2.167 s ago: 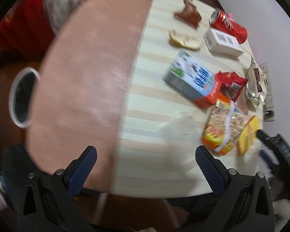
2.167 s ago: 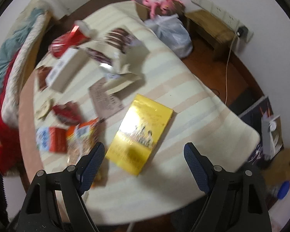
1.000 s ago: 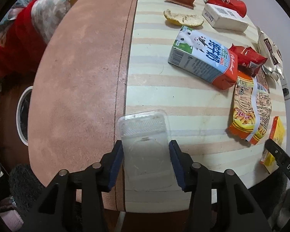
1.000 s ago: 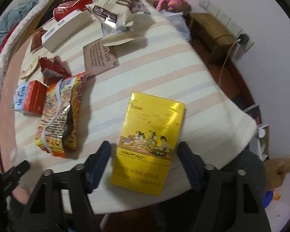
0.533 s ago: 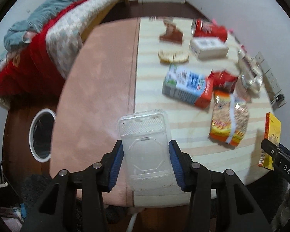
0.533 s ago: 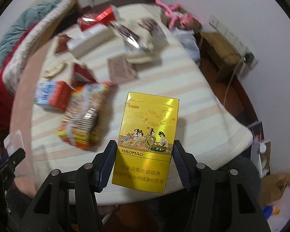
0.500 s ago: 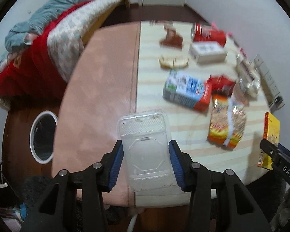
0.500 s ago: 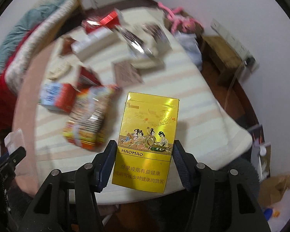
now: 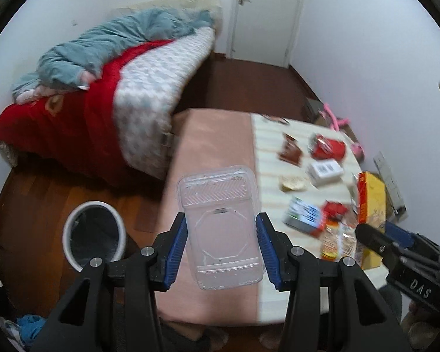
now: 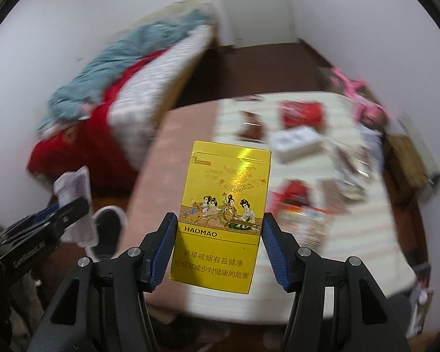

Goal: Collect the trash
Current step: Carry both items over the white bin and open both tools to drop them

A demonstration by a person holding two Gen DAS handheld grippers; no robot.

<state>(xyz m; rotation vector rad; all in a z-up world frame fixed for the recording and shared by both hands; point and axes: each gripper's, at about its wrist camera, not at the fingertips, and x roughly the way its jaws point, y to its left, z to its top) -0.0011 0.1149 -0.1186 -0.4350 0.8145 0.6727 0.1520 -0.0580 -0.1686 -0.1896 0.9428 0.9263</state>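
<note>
Both grippers are loaded and lifted clear of the table. Left gripper (image 9: 221, 246) is pinched on a clear plastic tray (image 9: 220, 228), blue pads against its two long sides, tray held roughly flat and pointing away from the camera. Right gripper (image 10: 220, 252) is pinched on a yellow carton (image 10: 223, 228), pads on its long edges near the lower half, printed face toward the camera. Judgement: the pick-up step looks done for these two items and the carry-to-bin step is in hand. Bin (image 9: 94, 233), white rim with dark liner, stands on the wood floor just left of the table edge, below and to the left of the held tray; in the right wrist view it shows low beyond the left gripper. Next move likely calls for swinging each load left, over the bin mouth, then spreading the pads to drop; the tray is the nearer of the two. Further out, table (image 9: 214, 146) carries remaining litter: milk carton (image 9: 303, 214), snack bag (image 9: 334, 240), white box (image 9: 325, 170), red can (image 9: 327, 147), brown wrapper (image 9: 290, 152). Bed (image 9: 102, 102) sits behind. Right view is motion-blurred; far items are not resolvable there.
</note>
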